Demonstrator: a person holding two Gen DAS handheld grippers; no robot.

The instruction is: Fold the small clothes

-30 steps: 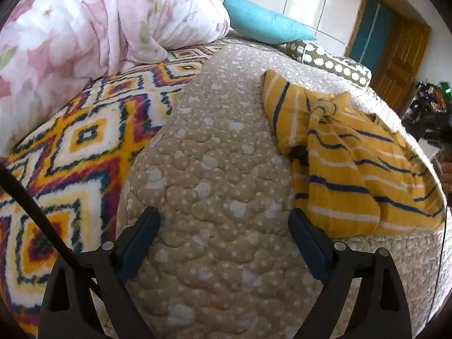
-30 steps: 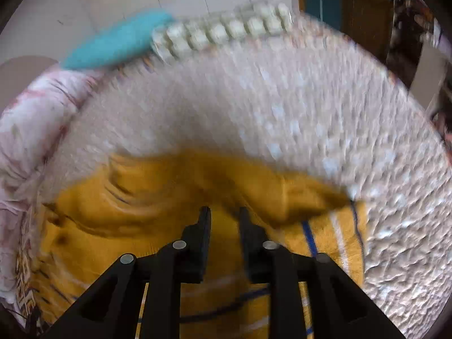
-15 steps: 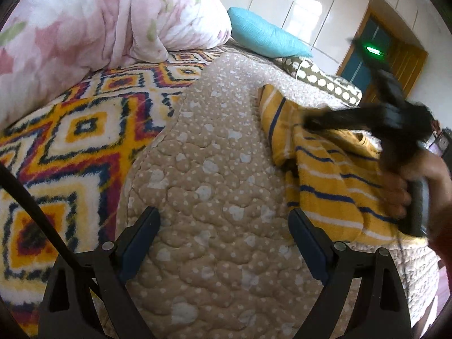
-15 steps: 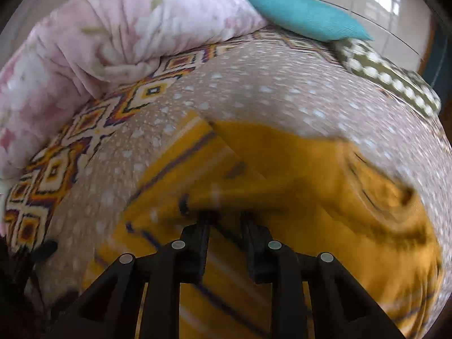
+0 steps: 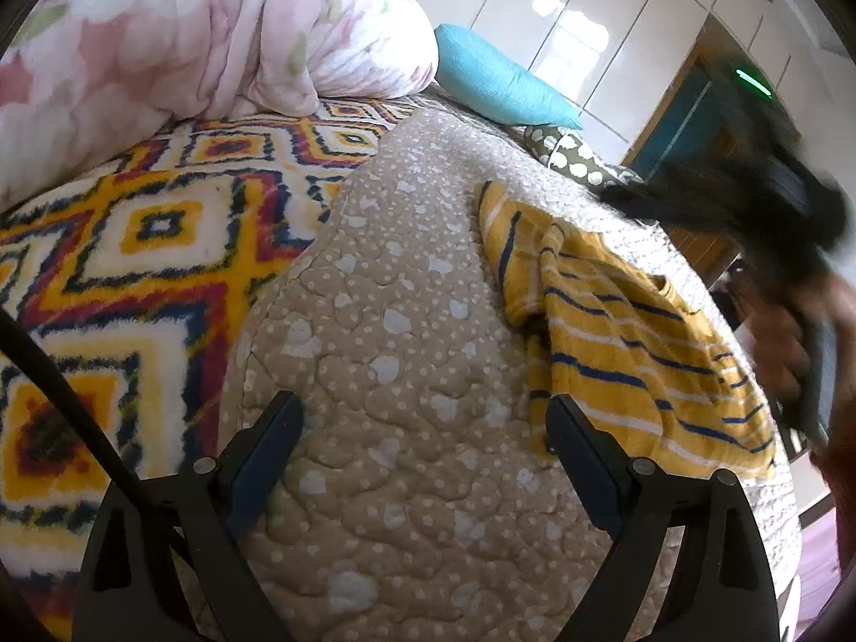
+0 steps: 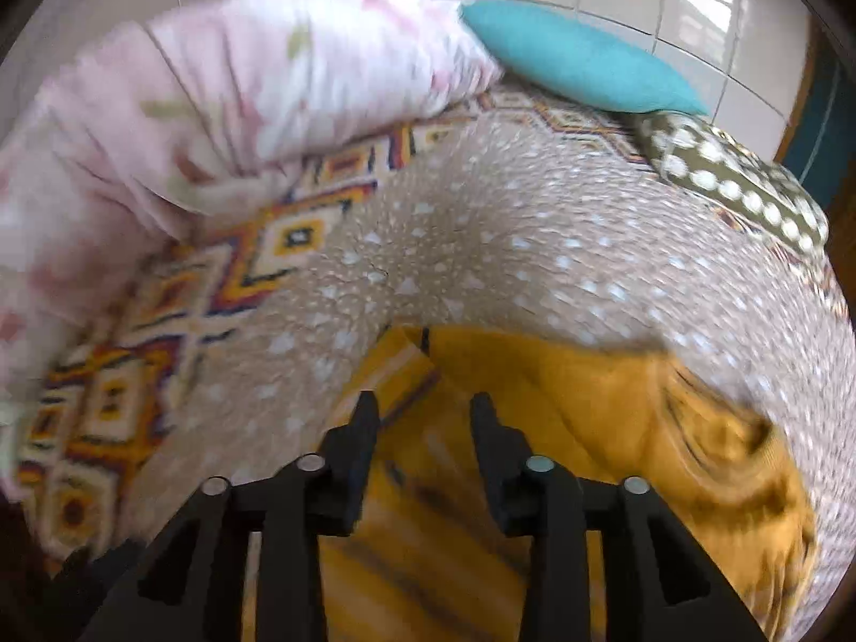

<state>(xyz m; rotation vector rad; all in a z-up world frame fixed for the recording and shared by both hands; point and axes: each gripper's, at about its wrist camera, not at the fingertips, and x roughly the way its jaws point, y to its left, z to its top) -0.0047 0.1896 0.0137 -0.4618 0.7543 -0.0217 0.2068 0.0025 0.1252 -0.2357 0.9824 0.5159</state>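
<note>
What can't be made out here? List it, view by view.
- Left wrist view: the right claw is a dark motion smear; the hand on it is blurred.
- Left wrist view: the yellow striped garment has its far edge covered by that hand.
- Right wrist view: the garment's stripes and folds are motion-blurred, its near part cut off by the frame.

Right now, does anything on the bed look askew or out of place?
Only the yellow striped garment: it lies rumpled on the beige quilt, its far corner bunched and its folded edges uneven. The right gripper above it is opening, with nothing pinched.
</note>
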